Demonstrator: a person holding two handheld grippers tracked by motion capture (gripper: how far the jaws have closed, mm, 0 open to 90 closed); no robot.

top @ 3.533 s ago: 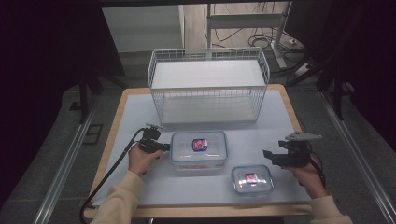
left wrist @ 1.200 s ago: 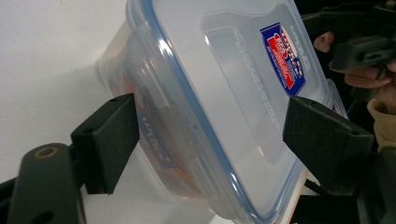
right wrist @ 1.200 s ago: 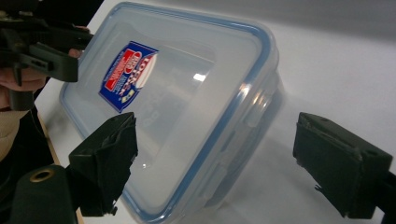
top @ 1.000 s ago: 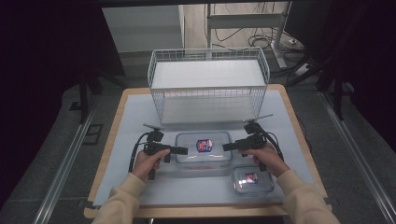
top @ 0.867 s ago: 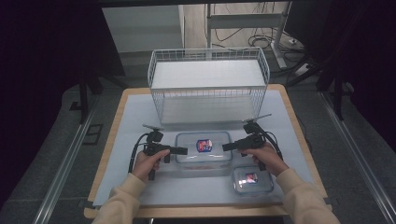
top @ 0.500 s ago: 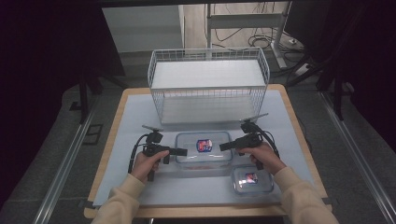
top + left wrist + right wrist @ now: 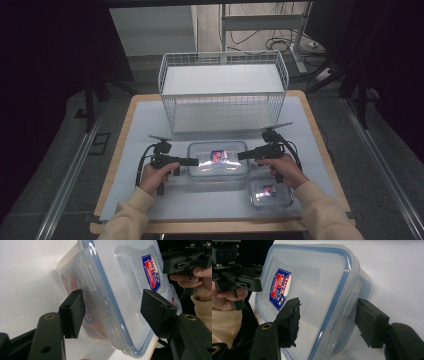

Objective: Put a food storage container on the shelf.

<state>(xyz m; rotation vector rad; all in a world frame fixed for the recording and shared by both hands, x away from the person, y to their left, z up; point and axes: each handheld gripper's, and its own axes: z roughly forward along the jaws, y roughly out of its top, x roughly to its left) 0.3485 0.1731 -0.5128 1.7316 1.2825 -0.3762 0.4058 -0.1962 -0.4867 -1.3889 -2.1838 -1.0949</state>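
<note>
A large clear container (image 7: 218, 159) with a blue-rimmed lid and a red-and-blue label lies mid-table. My left gripper (image 7: 192, 161) reaches in at its left end, my right gripper (image 7: 242, 155) at its right end. In the left gripper view the jaws (image 7: 115, 312) straddle the container's clasp end (image 7: 105, 297). They have just been closing, and I see no pad pressing on it. In the right gripper view the jaws (image 7: 328, 321) likewise straddle the rim (image 7: 342, 290) and have been closing, with a gap still showing at the pads.
A white wire basket (image 7: 222, 57) stands behind the container. A small clear container (image 7: 270, 192) sits at the front right, just under my right hand. The pale mat (image 7: 145, 125) covers the wooden table, with free room at the left and the front.
Both grippers came in to the large container's ends, the right one from beside the small container. Over the last second the hands have held still.
</note>
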